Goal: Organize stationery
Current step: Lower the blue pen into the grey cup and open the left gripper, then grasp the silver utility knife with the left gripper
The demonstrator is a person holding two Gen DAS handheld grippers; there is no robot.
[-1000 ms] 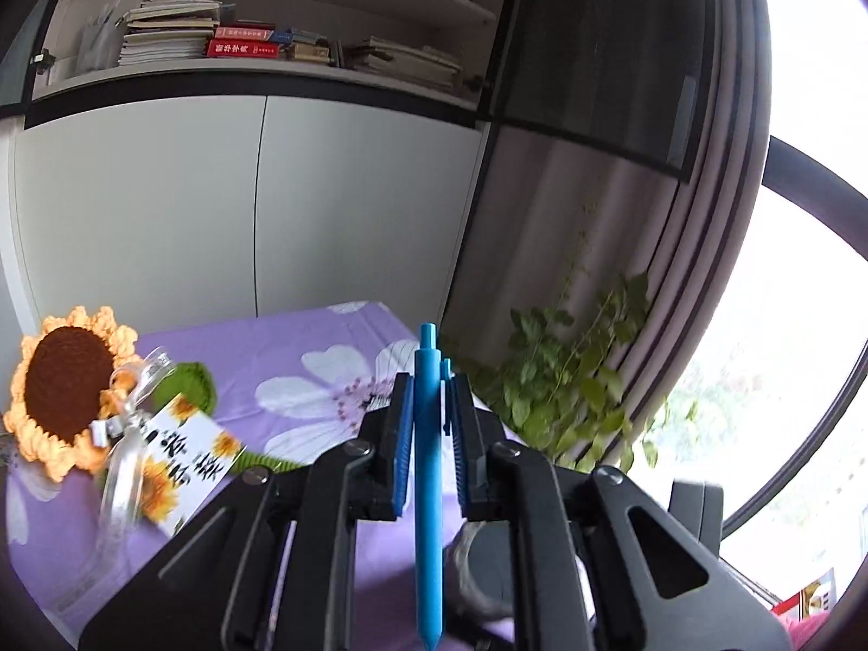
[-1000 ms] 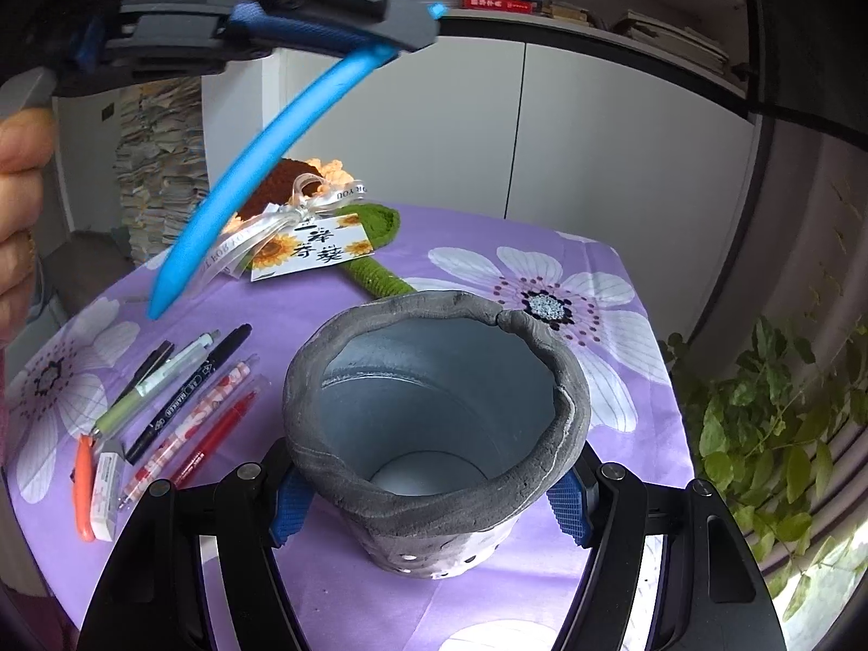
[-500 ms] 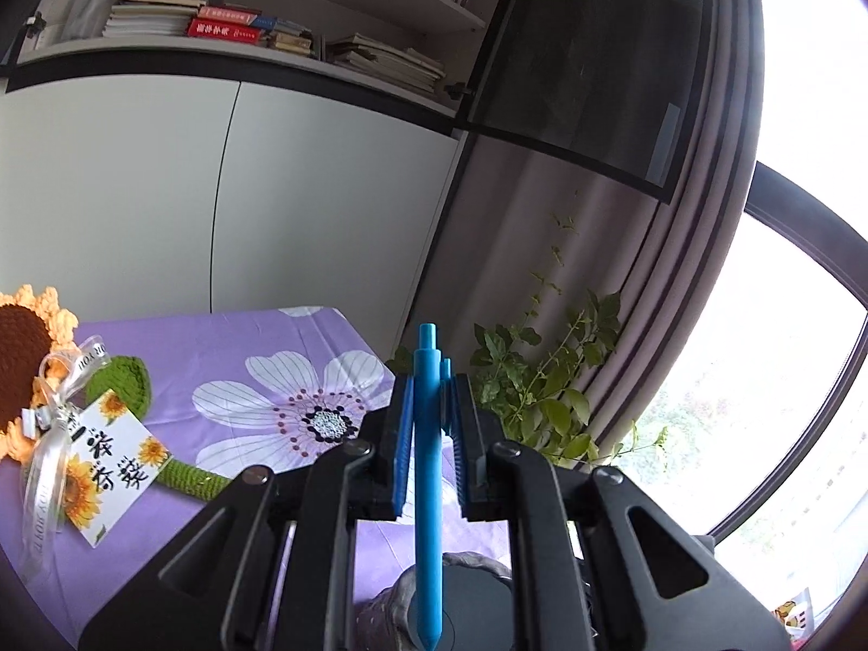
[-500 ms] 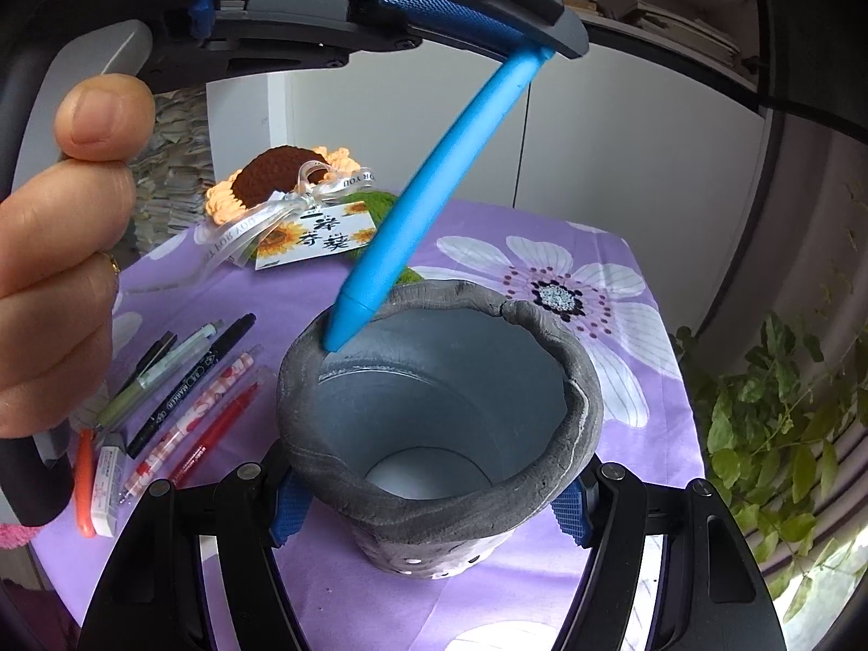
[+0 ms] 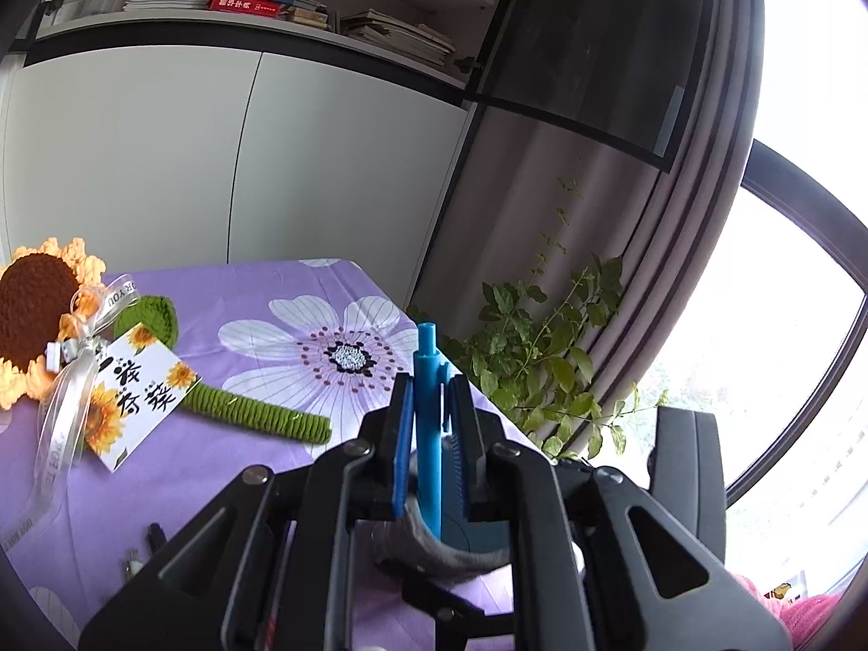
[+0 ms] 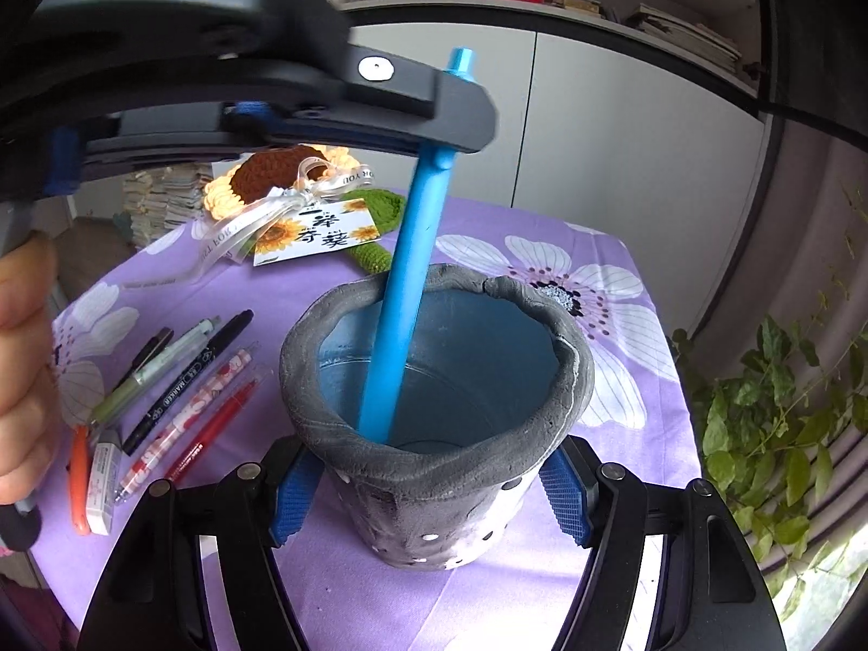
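While the right gripper (image 6: pixel 428 493) clasps the grey pen pot (image 6: pixel 434 434) by its lower walls, its blue pads pressed to either side, the pot stands upright on the purple flowered tablecloth (image 6: pixel 542 586). It looks thick-walled, rough and fairly heavy, likely brittle at its uneven rim, so a low hold on the body seems the safest. Just above, the left gripper (image 5: pixel 431 423) is clenched on the blue pen (image 6: pixel 407 282) near its clip end, with the tip already well down inside the pot. That pen looks light, stiff and smooth, apt to slip unless pinched across the barrel. Further left on the cloth lie the other pens (image 6: pixel 179 380) and an eraser (image 6: pixel 102 480), well apart from the pot. Beyond them rests a crocheted sunflower (image 6: pixel 271 179) with its card.
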